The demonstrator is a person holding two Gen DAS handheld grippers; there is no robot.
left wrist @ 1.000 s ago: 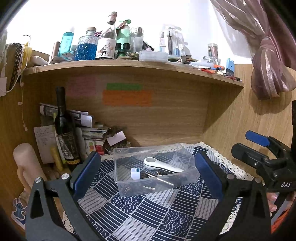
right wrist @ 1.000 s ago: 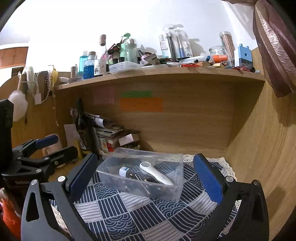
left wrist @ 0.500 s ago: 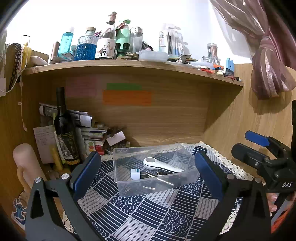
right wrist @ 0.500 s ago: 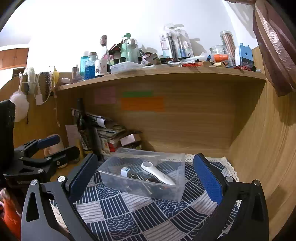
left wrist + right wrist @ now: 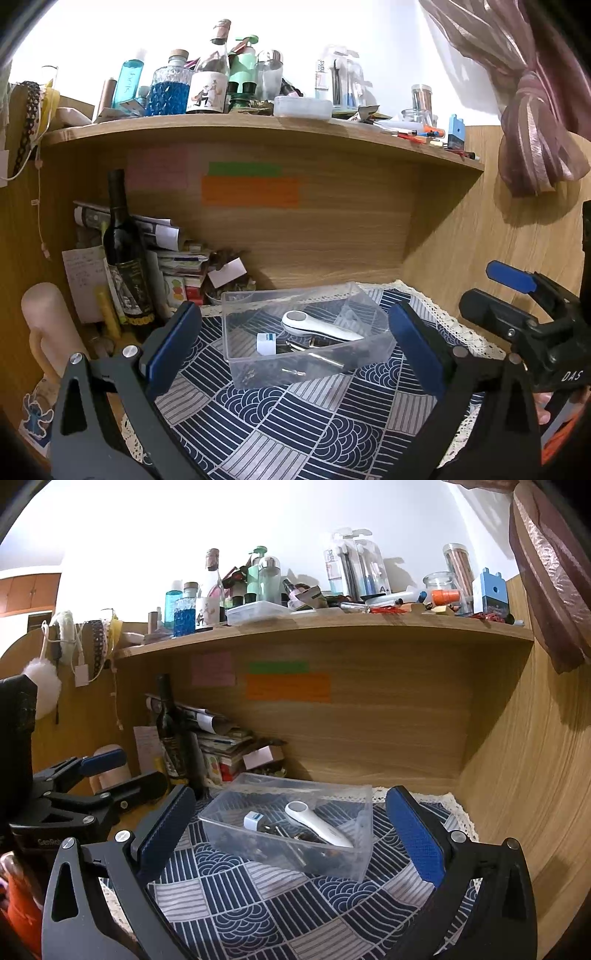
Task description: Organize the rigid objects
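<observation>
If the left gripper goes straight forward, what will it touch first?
Probably the clear box on the cloth: it lies between the open left gripper's fingers, just ahead. Depth is uncertain.

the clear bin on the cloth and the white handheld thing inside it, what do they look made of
The clear bin looks like thin, glossy transparent plastic: the cloth's pattern shows through its walls. The white handheld thing looks like smooth moulded plastic with a slight sheen and a grey round face at its head; what that face is made of is unclear.
</observation>
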